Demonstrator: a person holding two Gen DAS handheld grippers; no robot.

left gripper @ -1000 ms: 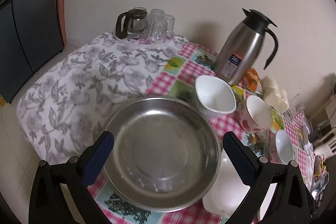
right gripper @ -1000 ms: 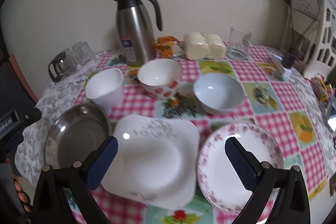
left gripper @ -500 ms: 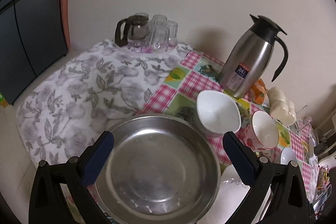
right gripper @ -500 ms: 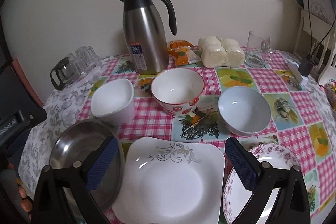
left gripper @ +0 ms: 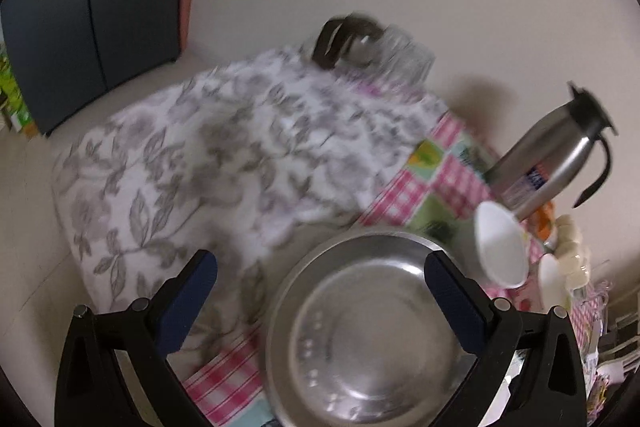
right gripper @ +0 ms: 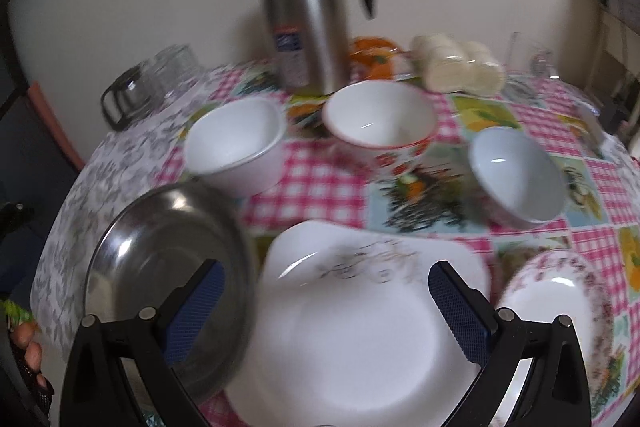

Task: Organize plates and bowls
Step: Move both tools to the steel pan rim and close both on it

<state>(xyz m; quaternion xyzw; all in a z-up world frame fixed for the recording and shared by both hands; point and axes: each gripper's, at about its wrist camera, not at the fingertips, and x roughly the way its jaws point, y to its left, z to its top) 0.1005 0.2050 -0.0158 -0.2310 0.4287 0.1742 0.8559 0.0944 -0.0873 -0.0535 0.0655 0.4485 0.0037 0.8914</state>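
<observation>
Steel bowl (left gripper: 372,331), seemingly empty, shiny, round.

Steel bowl (right gripper: 168,267) left of square plate (right gripper: 360,327) (bowls (right gripper: 380,123) behind).

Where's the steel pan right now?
In the right wrist view, the steel pan sits at the table's left front, beside the square plate and in front of the white bowl; the left gripper hovers over it.
</observation>
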